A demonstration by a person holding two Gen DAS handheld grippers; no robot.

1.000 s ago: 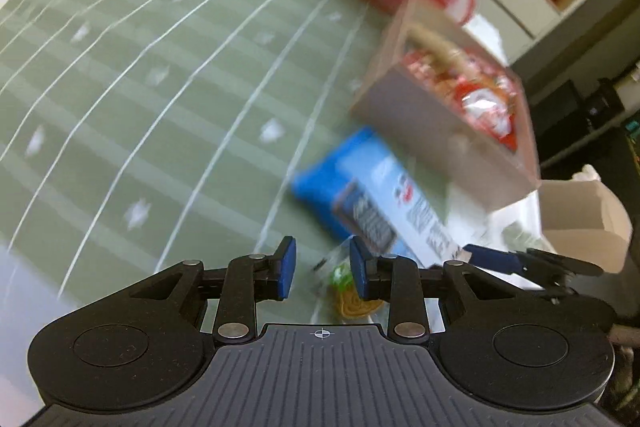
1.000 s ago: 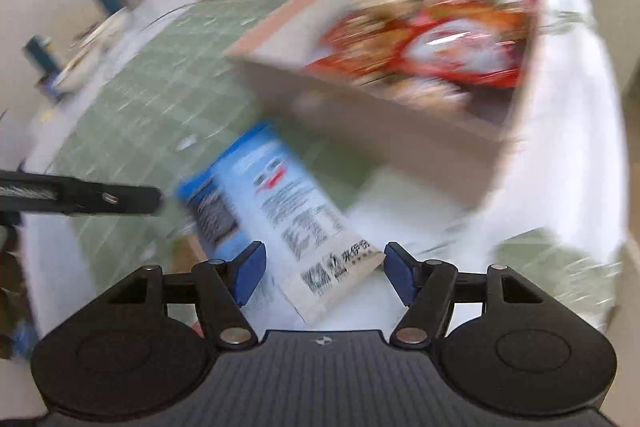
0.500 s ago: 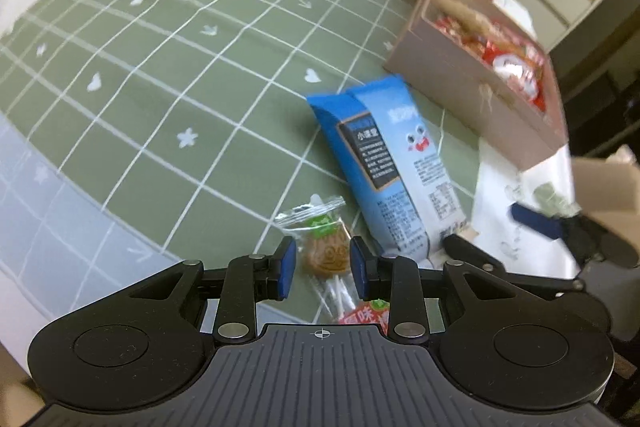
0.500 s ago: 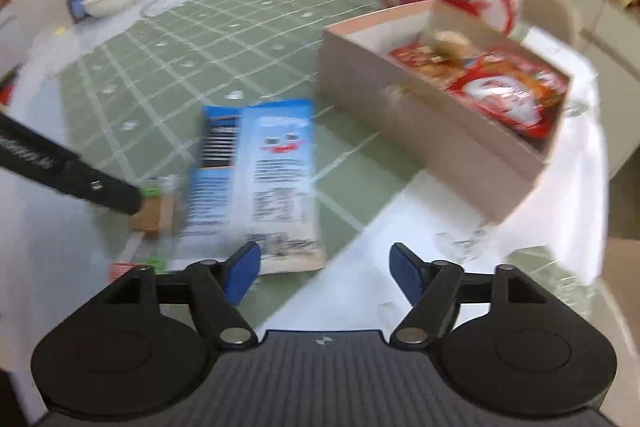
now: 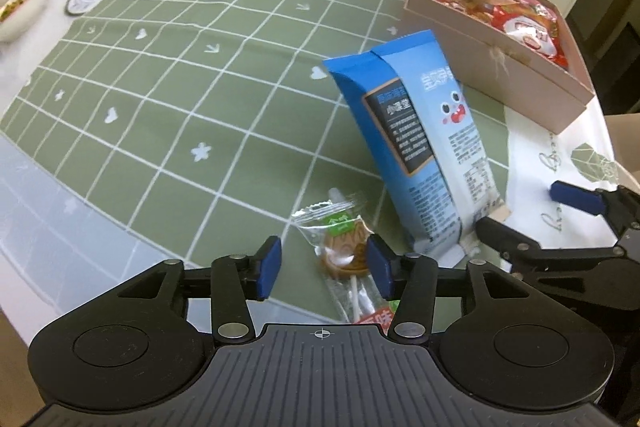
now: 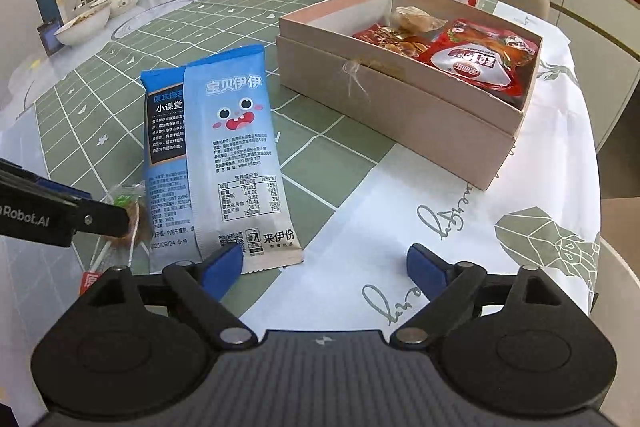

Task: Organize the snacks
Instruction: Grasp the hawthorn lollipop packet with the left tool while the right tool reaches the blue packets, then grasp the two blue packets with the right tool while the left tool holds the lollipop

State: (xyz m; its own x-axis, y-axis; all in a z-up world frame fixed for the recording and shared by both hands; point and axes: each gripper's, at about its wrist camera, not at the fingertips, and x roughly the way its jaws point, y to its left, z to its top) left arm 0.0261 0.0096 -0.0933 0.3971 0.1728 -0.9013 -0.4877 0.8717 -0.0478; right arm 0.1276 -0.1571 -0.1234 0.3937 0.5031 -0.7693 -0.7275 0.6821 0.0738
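Left gripper (image 5: 322, 269) tilted steeply down over the round brown lollipop in its clear wrapper (image 5: 344, 251), which lies flat on the green grid-patterned cloth (image 5: 180, 75) near the desk's front edge. Its fingers are spreading, one on each side of the candy head, no pad visibly pressing: reads as lining up for a pick, not a hold.

Right gripper (image 6: 326, 263) low at the near end of the long blue-and-white foil snack packet (image 6: 236, 155). Fingers widening, nothing gripped; the left blue pad overlaps the packet's bottom seam in view, the right one over bare white cloth. Likely opening wide enough to take the packet across its width.

Packet lies just beside the lollipop, between it and the open pale-pink cardboard box (image 6: 400, 107). Box already holds red snack packs, so probably the destination for both.
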